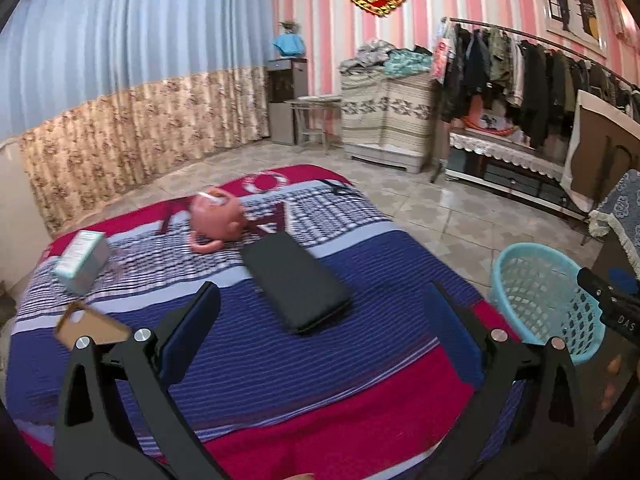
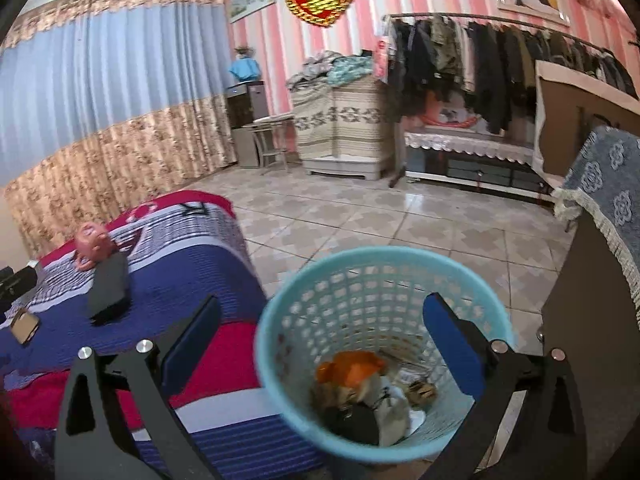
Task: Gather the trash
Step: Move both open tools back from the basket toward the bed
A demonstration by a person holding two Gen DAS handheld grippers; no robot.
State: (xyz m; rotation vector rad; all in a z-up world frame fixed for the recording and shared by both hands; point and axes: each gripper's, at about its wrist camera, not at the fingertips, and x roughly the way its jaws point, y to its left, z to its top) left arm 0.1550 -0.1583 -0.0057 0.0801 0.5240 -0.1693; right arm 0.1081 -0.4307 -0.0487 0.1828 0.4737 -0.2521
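Observation:
My left gripper (image 1: 320, 320) is open and empty above a bed with a striped red, blue and white cover (image 1: 280, 380). On the bed lie a small brown cardboard piece (image 1: 86, 326), a pale green box (image 1: 82, 256), a flat black case (image 1: 296, 282) and a pink piggy bank (image 1: 216, 218). My right gripper (image 2: 320, 332) is open and empty, right over a light blue mesh bin (image 2: 288, 312) that holds orange, black and white trash (image 2: 360, 392). The bin also shows in the left wrist view (image 1: 540, 296), on the floor to the right of the bed.
The bed cover (image 2: 180, 288) lies left of the bin. A dark cabinet with a blue lace cloth (image 2: 600, 280) stands right of it. Tiled floor (image 2: 360, 208) stretches to a clothes rack (image 2: 480, 60), a covered cabinet (image 2: 340, 124) and curtains (image 2: 100, 120).

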